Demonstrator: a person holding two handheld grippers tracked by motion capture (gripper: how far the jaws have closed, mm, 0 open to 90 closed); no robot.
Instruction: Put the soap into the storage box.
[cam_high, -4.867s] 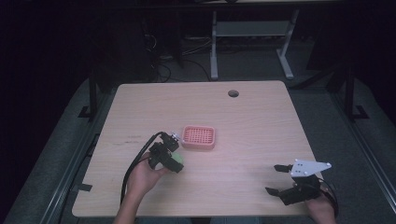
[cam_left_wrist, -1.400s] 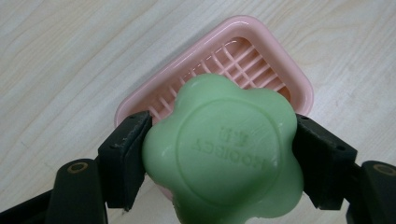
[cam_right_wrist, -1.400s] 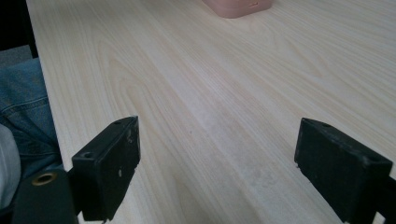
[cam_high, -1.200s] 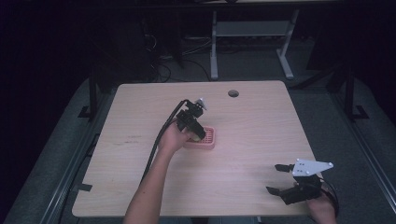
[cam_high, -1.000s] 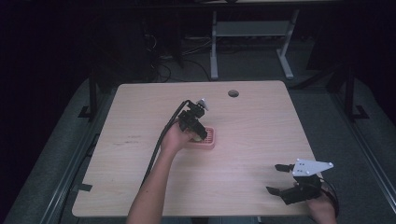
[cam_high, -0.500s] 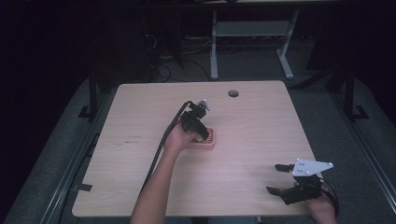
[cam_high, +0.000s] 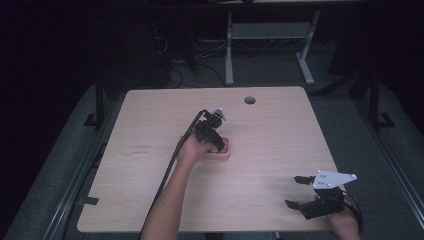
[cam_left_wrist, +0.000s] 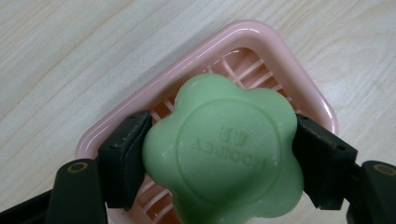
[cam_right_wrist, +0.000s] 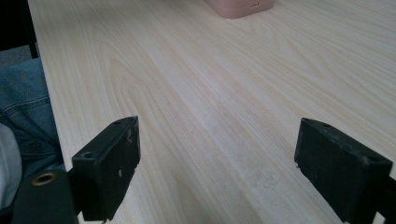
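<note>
your left hand-held gripper (cam_left_wrist: 219, 154) is clamped on the green flower-shaped soap (cam_left_wrist: 223, 156), one black jaw on each side of it, so the bar is pinched across its width and its stamped face stays up toward the camera. you hold it right over the pink soap dish (cam_left_wrist: 126, 112), whose slatted floor shows behind and under the bar; i cannot tell whether the soap already touches the slats or hangs just above them. in the high view the left hand-held gripper (cam_high: 214, 139) sits over the dish (cam_high: 226, 151) near the middle of the bench (cam_high: 280, 135), which fits a placing step: the side grip leaves the underside free to settle flat inside the rim, and the jaws can spread outward over the rim. your right hand-held gripper (cam_high: 306, 192) rests at the near right corner of the bench, well apart from the dish, jaws spread wide with nothing between them, likely parked there to stay out of the way
</note>
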